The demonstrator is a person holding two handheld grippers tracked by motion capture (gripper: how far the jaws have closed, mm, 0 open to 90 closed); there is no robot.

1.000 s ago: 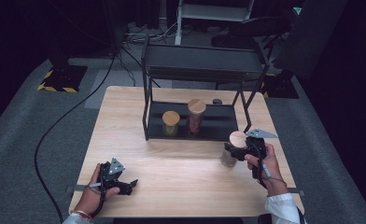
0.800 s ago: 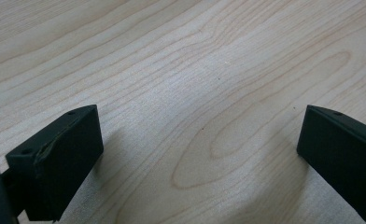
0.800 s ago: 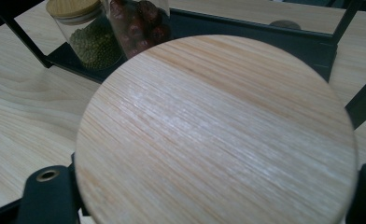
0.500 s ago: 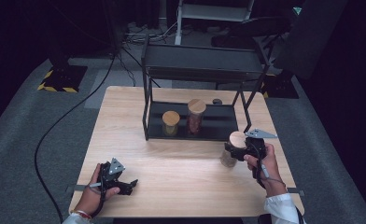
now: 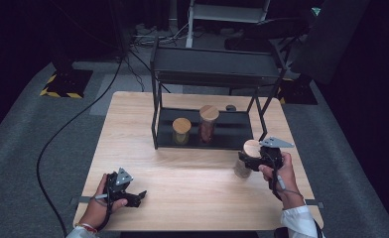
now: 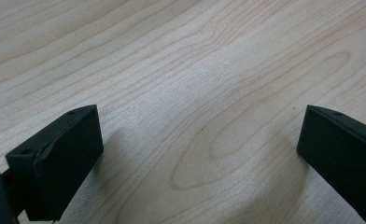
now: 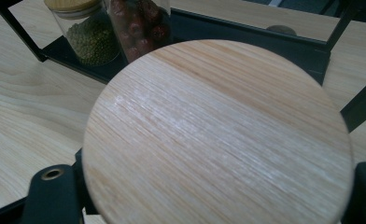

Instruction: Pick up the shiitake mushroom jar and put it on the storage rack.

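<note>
- I note the wooden table (image 5: 192, 173) as the largest item; its near half is bare wood between my two hands.
- A black two-tier rack (image 5: 215, 74) stands at the table's far middle, with its lower tray (image 5: 237, 136) resting on the tabletop.
- On that tray I see two lidded jars side by side: a taller jar of red pieces (image 5: 208, 124) and, just to its left, a shorter jar of green grains (image 5: 181, 131).
- The jar in hand (image 5: 246, 158) stands on the table just in front of the rack's right leg, upright, with its round wooden lid (image 7: 218, 135) on.
- My right gripper (image 5: 252, 159) is at that jar; its jaws have just been closing and sit on either side of the jar below the lid, clamped on it.
- My left gripper (image 5: 128, 196) rests low at the near left edge of the table, well apart from the jars; its jaws stand wide apart with only bare wood between them.
</note>
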